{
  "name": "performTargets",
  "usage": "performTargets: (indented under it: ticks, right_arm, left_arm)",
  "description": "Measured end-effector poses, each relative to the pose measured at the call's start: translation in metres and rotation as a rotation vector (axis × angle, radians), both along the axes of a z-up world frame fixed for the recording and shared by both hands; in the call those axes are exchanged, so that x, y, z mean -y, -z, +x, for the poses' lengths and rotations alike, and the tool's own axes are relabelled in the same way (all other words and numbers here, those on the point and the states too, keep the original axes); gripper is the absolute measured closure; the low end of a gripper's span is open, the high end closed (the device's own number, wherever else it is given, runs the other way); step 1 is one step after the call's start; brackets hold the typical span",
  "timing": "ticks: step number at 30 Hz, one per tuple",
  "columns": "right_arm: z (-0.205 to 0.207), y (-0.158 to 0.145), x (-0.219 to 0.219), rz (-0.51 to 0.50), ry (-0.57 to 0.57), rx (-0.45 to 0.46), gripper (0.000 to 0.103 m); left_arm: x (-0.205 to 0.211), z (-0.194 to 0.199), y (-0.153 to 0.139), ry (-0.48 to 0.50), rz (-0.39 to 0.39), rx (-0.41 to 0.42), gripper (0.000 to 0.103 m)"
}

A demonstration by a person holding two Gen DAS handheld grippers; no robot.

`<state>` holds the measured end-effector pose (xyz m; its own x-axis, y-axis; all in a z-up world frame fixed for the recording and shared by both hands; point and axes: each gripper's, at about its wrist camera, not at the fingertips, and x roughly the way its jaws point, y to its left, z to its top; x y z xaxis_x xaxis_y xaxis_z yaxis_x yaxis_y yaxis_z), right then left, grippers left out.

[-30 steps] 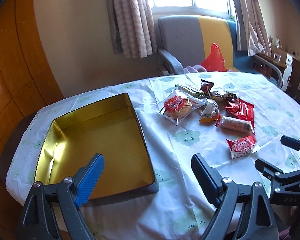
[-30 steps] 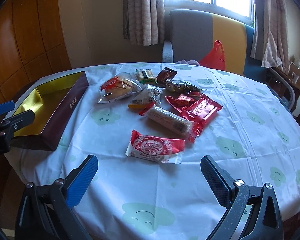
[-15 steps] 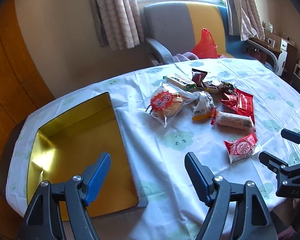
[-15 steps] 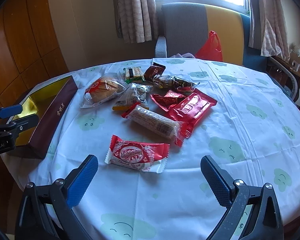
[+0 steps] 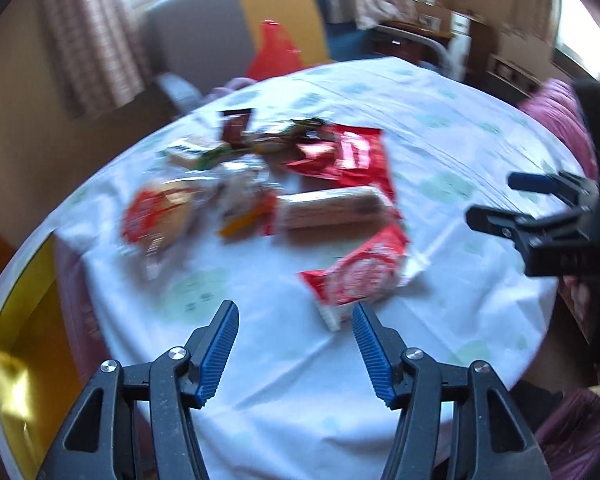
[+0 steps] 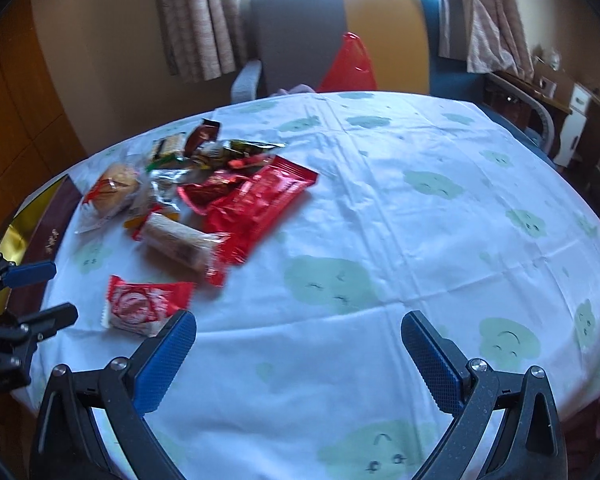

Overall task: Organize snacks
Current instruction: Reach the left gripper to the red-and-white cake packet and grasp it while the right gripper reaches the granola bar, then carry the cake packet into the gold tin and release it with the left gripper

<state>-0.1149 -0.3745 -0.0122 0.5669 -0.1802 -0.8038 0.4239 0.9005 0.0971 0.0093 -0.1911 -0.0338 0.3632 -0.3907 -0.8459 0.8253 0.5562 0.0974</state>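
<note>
Left gripper (image 5: 294, 316) poised above the white tablecloth (image 5: 260, 360), jaws parted and just been narrowing, nothing between the blue ribbed pads (image 5: 220, 354). Just beyond its right pad, the nearest snack: a red-and-white wafer packet (image 5: 356, 276), lying flat and apart from both pads. Past that, a long clear-wrapped cake bar (image 5: 328, 212), then a large red packet (image 5: 348, 158), a bun in a red-printed clear wrapper (image 5: 156, 214) to the left, and a loose cluster of smaller wrapped sweets at the far side, too blurred to name singly. At the left edge, the gold-lined tin box (image 5: 16, 332), open-topped, with only a corner of its interior in view. Off to the right, the right gripper (image 5: 496, 200) held by a person's hand, a pink sleeve (image 5: 556, 112) behind.

From the right wrist view: right gripper (image 6: 298, 330) hovering over bare tablecloth, jaws spread wide, holding nothing. Red-and-white wafer packet (image 6: 144, 302) touching or just beside its left pad (image 6: 160, 364) in the view; contact unclear. Cake bar (image 6: 180, 242) and large red packet (image 6: 256, 200) farther on, bun (image 6: 114, 188) leftward. Tin box (image 6: 16, 236) at the table's left rim, dark maroon outside. Beyond the round table, a grey-and-yellow armchair (image 6: 340, 28) with a red plastic bag (image 6: 350, 66), curtains (image 6: 198, 16) and a bright window.
</note>
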Motion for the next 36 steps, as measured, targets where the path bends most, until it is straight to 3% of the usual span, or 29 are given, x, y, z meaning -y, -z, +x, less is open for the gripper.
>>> performTargets:
  ticks: [12,15,17,18,19,24,27,31,36]
  right_arm:
    - [-0.006,0.01,0.019,0.038,0.01,-0.013,0.0]
    - [-0.006,0.013,0.023,0.041,0.001,-0.014,0.0]
    - [-0.004,0.015,0.026,0.05,-0.004,-0.017,0.0]
    - [-0.003,0.016,0.027,0.055,-0.009,-0.016,0.0]
    - [-0.002,0.016,0.028,0.059,-0.019,-0.016,0.0]
    - [0.006,0.013,0.032,0.063,-0.076,-0.004,0.0]
    - [0.015,0.007,0.032,0.089,-0.145,0.008,0.0]
    - [0.041,-0.007,0.015,0.122,-0.334,0.026,0.0]
    - [0.092,-0.013,-0.031,0.063,-0.601,0.012,0.001]
  left_arm:
    - [0.063,-0.001,0.041,0.275,0.119,-0.006,0.042]
    - [0.068,0.002,0.043,0.302,0.102,-0.022,0.042]
    - [0.067,0.008,0.044,0.293,0.07,-0.087,0.052]
    - [0.063,0.012,0.044,0.291,0.035,-0.146,0.066]
    - [0.06,0.012,0.043,0.282,0.014,-0.157,0.072]
    - [0.042,0.011,0.04,0.231,-0.036,-0.212,0.074]
    - [0.026,0.008,0.038,0.192,-0.025,-0.216,0.075]
    - [-0.001,0.012,0.035,0.067,-0.069,-0.245,0.075]
    - [-0.037,0.014,0.016,-0.066,-0.165,-0.232,0.075]
